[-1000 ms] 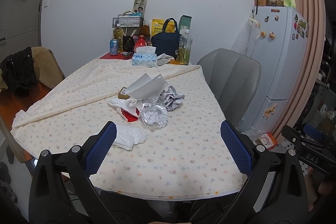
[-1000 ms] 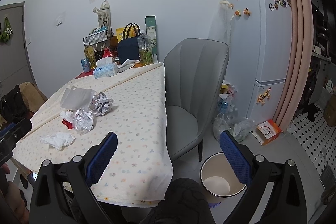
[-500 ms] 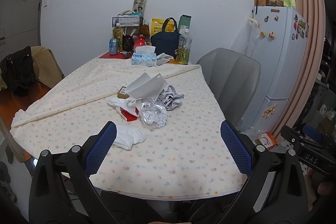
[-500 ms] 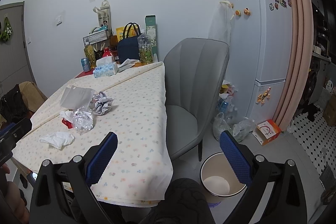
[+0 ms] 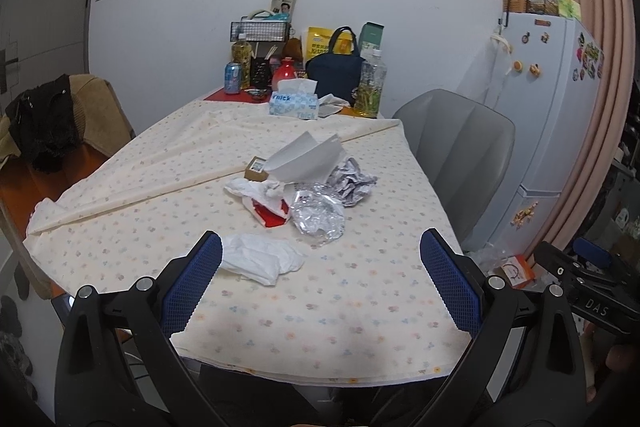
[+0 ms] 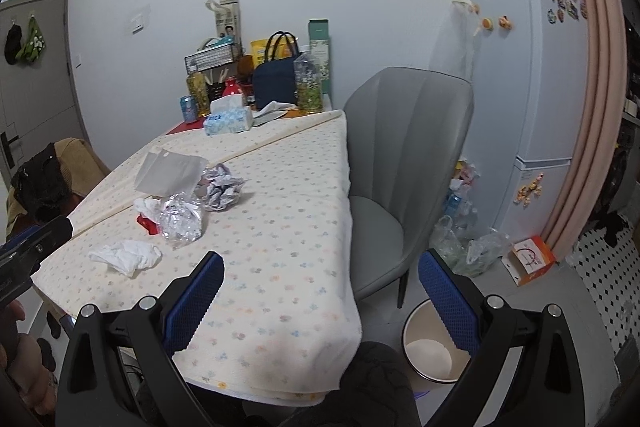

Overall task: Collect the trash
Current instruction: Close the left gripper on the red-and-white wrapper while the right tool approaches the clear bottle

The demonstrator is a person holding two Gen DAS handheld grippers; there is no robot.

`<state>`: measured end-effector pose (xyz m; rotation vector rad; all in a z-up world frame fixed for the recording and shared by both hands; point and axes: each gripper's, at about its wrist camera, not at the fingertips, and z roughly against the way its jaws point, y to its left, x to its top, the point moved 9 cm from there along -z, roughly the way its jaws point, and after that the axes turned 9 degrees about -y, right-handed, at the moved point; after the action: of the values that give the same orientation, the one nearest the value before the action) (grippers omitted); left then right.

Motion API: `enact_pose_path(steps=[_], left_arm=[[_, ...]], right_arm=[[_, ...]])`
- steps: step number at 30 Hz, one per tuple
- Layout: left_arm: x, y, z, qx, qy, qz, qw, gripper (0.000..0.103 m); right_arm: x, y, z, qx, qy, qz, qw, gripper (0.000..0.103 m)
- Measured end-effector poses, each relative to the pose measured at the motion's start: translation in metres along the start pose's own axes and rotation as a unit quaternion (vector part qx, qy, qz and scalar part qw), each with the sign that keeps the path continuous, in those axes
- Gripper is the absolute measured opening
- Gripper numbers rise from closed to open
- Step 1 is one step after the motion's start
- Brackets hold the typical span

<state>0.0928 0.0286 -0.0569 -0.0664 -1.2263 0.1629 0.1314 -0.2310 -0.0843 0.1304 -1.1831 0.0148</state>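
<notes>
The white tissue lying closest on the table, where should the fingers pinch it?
Pinch the crumpled tissue at its puffed-up middle, coming down from above with the left gripper, which is open and nearest. It lies low on the tablecloth, so its edges offer little to catch.

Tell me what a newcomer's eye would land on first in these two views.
First the heap of trash in the middle of the table: crumpled foil, a red wrapper, a white paper bag, with a loose tissue nearer the edge. Next, the open left gripper and right gripper, both empty. A bin stands on the floor beside the grey chair.
</notes>
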Motion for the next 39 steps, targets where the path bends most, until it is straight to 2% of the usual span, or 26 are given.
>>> enact_pose_path(steps=[7,13,16,22,26,32,35,39], left_arm=[[-0.005,0.032,-0.012,0.021,0.009,0.024,0.9994,0.098],[-0.008,0.054,-0.027,0.028,0.016,0.044,0.9985,0.098],[-0.007,0.060,-0.042,0.017,0.025,0.047,0.9984,0.095],[-0.002,0.076,-0.069,0.005,0.043,0.067,0.9968,0.075],[-0.001,0.083,-0.090,-0.014,0.063,0.096,0.9933,0.058],[-0.011,0.083,-0.124,-0.036,0.106,0.130,0.9851,0.032],[-0.019,0.082,-0.142,-0.039,0.127,0.139,0.9813,0.027],[-0.029,0.080,-0.162,-0.033,0.144,0.140,0.9791,0.027]], right_arm=[[-0.002,0.016,-0.021,0.028,0.011,0.000,1.000,0.095],[-0.004,0.036,-0.040,0.057,0.025,0.006,0.998,0.088],[-0.004,0.046,-0.051,0.077,0.034,0.002,0.996,0.083],[0.001,0.068,-0.075,0.106,0.049,0.000,0.993,0.078],[0.004,0.079,-0.092,0.122,0.062,-0.010,0.991,0.076],[0.004,0.092,-0.113,0.125,0.072,-0.008,0.989,0.076],[0.001,0.096,-0.122,0.124,0.079,-0.008,0.989,0.076],[-0.006,0.100,-0.133,0.124,0.093,-0.010,0.988,0.076]])
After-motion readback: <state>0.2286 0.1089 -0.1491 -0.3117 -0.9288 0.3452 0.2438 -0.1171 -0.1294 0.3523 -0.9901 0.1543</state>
